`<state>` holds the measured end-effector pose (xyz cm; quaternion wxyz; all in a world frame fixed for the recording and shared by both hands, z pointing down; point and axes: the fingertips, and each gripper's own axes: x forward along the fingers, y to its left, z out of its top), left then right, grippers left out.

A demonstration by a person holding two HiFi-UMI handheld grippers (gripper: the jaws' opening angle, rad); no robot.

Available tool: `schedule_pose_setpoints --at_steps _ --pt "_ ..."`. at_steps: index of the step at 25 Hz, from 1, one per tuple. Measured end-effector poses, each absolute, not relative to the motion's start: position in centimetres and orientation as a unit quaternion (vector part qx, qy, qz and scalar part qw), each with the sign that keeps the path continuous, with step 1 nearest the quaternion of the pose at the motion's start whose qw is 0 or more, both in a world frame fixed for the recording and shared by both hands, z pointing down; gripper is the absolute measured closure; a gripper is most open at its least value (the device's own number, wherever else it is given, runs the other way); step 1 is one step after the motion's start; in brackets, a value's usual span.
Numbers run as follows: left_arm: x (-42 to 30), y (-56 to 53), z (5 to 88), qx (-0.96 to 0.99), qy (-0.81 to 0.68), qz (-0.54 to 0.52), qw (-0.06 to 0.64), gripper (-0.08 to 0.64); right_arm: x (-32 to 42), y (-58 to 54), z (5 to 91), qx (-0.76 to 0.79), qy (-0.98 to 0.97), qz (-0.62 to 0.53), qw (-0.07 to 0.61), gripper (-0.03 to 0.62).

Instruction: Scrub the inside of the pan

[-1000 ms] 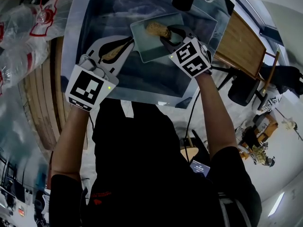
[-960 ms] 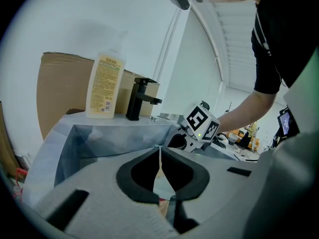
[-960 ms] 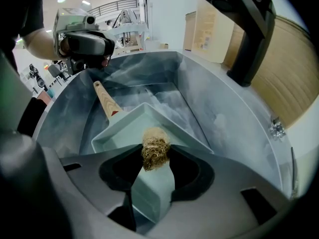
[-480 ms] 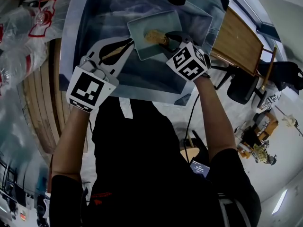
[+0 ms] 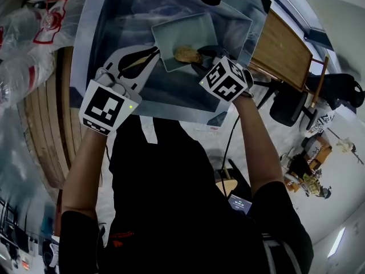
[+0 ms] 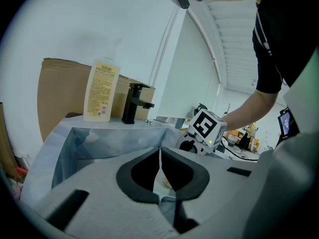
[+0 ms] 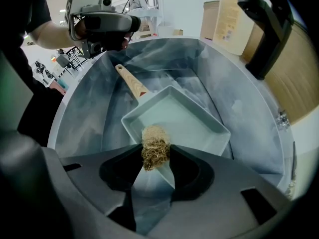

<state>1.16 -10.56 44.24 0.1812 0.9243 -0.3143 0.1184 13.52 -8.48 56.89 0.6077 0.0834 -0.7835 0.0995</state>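
Observation:
A pale green rectangular pan point(image 5: 185, 34) point(image 7: 184, 121) lies tilted in the steel sink point(image 5: 114, 27). Its wooden handle point(image 7: 132, 82) point(image 5: 136, 64) runs to my left gripper point(image 5: 149, 56) point(image 6: 160, 156), which is shut on it. In the left gripper view the jaws meet in a thin line and hide most of the handle. My right gripper point(image 5: 199, 55) point(image 7: 155, 156) is shut on a tan fibrous scrubber point(image 7: 155, 146) point(image 5: 186, 54). The scrubber sits at the pan's near corner, against the rim. The right gripper's marker cube point(image 6: 208, 128) shows beyond the left jaws.
A black faucet point(image 7: 264, 29) point(image 6: 134, 102) and a soap bottle point(image 6: 101, 91) point(image 7: 232, 19) stand at the sink's far edge. A wooden board point(image 5: 282, 53) lies to the right of the sink. Plastic bottles point(image 5: 34, 33) lie to its left.
The right gripper has drawn the scrubber back across the pan, from its far part to the near corner. The left gripper has kept its hold on the handle.

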Motion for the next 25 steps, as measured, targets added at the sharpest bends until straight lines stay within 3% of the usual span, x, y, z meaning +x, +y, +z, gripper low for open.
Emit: schedule_pose_setpoints --at_steps 25 --pt "0.4 -14.0 45.5 0.919 -0.316 0.125 0.201 0.534 14.3 -17.5 57.1 0.134 -0.783 0.091 0.601 0.422"
